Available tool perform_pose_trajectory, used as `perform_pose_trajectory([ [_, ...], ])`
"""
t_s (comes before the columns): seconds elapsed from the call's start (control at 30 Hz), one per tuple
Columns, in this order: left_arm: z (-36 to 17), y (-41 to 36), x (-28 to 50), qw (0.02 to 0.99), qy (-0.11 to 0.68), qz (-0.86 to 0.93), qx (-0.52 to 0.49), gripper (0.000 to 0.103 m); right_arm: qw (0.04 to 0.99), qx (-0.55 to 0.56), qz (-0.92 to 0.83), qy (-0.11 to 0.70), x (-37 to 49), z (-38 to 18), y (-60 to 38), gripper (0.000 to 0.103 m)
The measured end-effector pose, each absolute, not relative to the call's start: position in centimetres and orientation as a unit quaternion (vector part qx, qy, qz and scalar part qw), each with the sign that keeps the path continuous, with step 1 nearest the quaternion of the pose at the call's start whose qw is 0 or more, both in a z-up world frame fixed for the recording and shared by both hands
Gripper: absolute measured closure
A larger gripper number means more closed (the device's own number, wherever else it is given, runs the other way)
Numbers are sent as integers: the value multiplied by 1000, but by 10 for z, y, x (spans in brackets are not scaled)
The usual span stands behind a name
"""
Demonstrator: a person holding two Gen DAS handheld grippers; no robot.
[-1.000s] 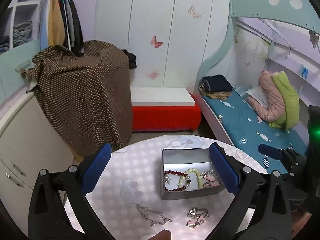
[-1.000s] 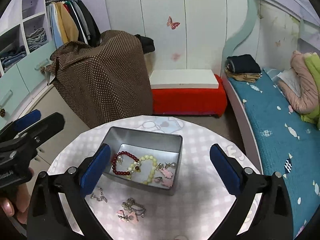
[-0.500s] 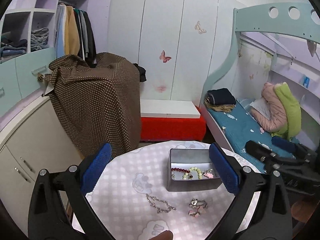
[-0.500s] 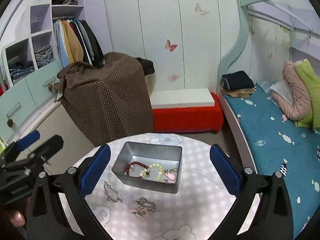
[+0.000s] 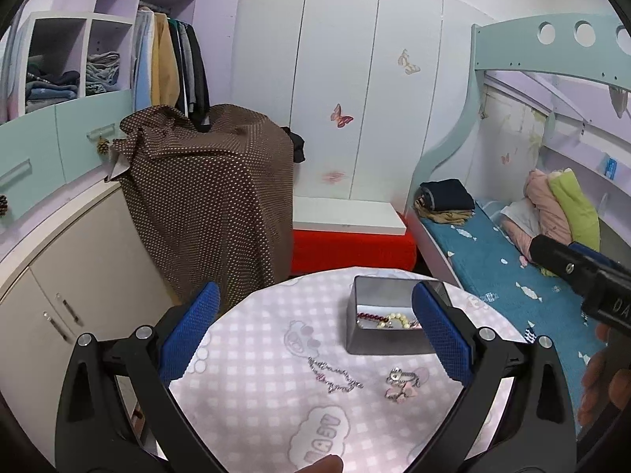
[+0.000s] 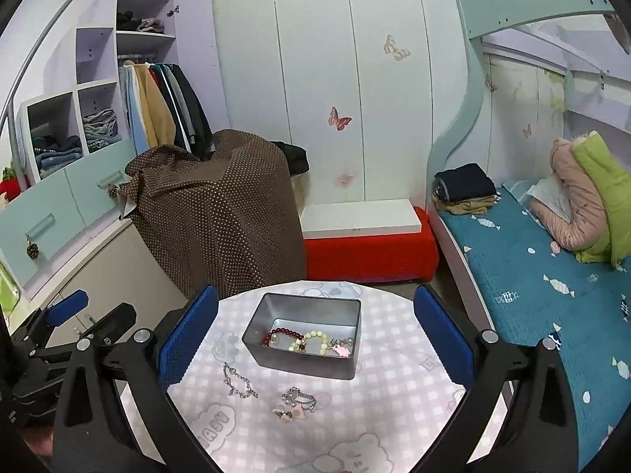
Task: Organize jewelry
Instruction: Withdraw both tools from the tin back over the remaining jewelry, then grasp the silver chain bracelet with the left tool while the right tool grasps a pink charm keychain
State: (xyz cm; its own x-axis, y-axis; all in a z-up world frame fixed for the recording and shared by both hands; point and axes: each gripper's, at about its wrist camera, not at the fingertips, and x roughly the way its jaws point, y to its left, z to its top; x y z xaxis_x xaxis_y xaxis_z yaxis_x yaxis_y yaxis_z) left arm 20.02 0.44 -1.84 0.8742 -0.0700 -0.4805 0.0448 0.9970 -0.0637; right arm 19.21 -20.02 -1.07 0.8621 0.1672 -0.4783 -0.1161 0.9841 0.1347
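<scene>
A grey metal tin [image 6: 303, 362] [image 5: 384, 343] stands on a small round table with a pink checked cloth [image 6: 378, 414] [image 5: 256, 374]. Inside lie a dark red bead bracelet [image 6: 276, 337], a cream bead bracelet [image 6: 311, 341] and a pink charm piece [image 6: 341, 349]. On the cloth in front of the tin lie a silver chain [image 6: 238, 382] [image 5: 335, 374] and a pink-and-silver charm piece [image 6: 295, 404] [image 5: 400, 384]. My left gripper [image 5: 315, 339] is open and empty above the table. My right gripper [image 6: 315, 343] is open too, raised over the tin.
A brown dotted cloth covers a bulky thing [image 6: 221, 213] behind the table. A red bench with a white top [image 6: 366, 236] stands at the back. A bed with a teal sheet [image 6: 532, 272] runs along the right. Wardrobe shelves and drawers [image 6: 79, 157] line the left.
Both grippers have lifted up and drawn back from the table, so the tin and loose jewelry look smaller and farther. Neither gripper has taken anything; the jewelry lies where it was.
</scene>
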Motion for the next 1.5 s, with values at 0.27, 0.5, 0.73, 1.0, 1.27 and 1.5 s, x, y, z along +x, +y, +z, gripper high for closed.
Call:
perform_pose_trajectory([
  [0.27,-32,7,179,968,250,-23,-11,5,965,53,68,247,171,-14,-203,7],
  [0.5,-46,12,164,968,250,-27,-5,5,965,52,59,251,158,-19,-209,7],
  [0.73,-62,14,159,965,262,-28,3,5,960,41,46,273,157,-38,-210,7],
  [1.0,-88,17,167,957,290,-25,1,5,927,14,63,368,179,-107,-189,7],
  [1.27,-109,18,179,949,316,-28,-3,5,903,0,91,421,195,-154,-169,12],
  [1.5,-124,19,190,943,333,-24,-4,5,888,-15,101,449,211,-180,-157,24],
])
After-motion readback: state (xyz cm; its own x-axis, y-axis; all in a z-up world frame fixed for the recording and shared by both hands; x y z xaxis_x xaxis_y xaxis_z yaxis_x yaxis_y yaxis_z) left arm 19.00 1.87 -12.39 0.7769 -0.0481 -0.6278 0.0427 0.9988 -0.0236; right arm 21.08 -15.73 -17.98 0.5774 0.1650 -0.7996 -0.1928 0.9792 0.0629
